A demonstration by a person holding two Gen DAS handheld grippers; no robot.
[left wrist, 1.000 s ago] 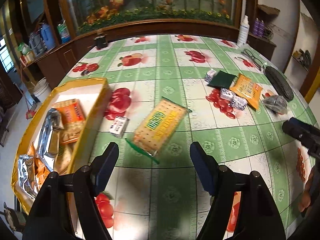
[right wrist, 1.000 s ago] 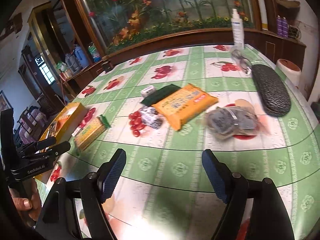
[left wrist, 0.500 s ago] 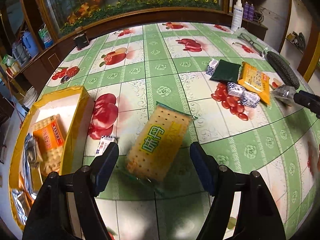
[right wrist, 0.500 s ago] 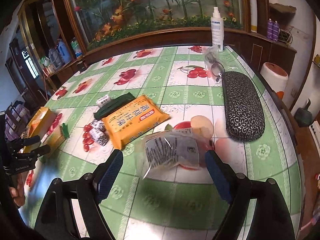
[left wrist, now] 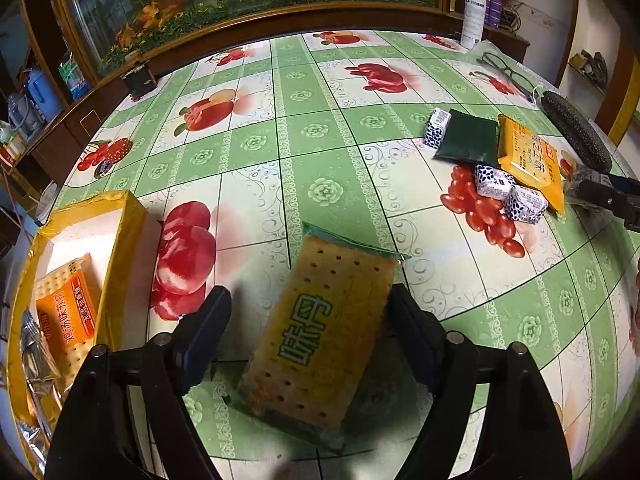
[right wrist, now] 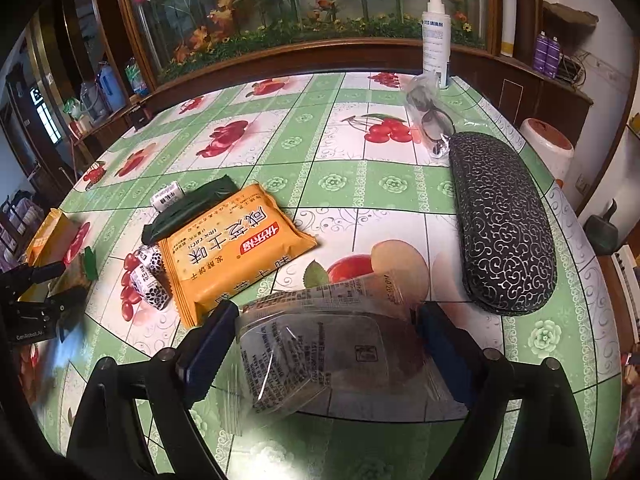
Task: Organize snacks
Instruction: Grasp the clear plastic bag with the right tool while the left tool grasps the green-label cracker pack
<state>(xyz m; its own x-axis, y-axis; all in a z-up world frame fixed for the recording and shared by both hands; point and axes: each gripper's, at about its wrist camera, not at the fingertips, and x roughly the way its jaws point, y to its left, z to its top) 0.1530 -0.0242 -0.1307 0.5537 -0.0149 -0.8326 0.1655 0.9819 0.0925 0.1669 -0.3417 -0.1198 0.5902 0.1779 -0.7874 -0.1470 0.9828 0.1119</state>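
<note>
A yellow cracker pack point(left wrist: 320, 332) with green print lies flat on the tablecloth between the fingers of my left gripper point(left wrist: 308, 320). Its jaws are opening and the left pad stands clear of the pack. In the right wrist view a clear packet of dark snack point(right wrist: 328, 352) lies between the fingers of my right gripper point(right wrist: 324, 344). Those jaws are opening too, with the pads at the packet's edges. A yellow box point(left wrist: 116, 248) at the left holds an orange cracker pack point(left wrist: 68, 312) and silver packets point(left wrist: 32, 356).
An orange packet point(right wrist: 236, 248), a dark green packet point(right wrist: 188, 208) and small blue-and-white wrapped sweets point(right wrist: 150, 276) lie mid-table. A black patterned glasses case point(right wrist: 504, 224), bagged glasses point(right wrist: 432, 120) and a spray bottle point(right wrist: 436, 40) stand to the right. The table edge curves close behind the case.
Both grippers came forward and down. The cracker pack now lies between the left fingers and the clear packet between the right fingers. Both pairs of jaws stand wider.
</note>
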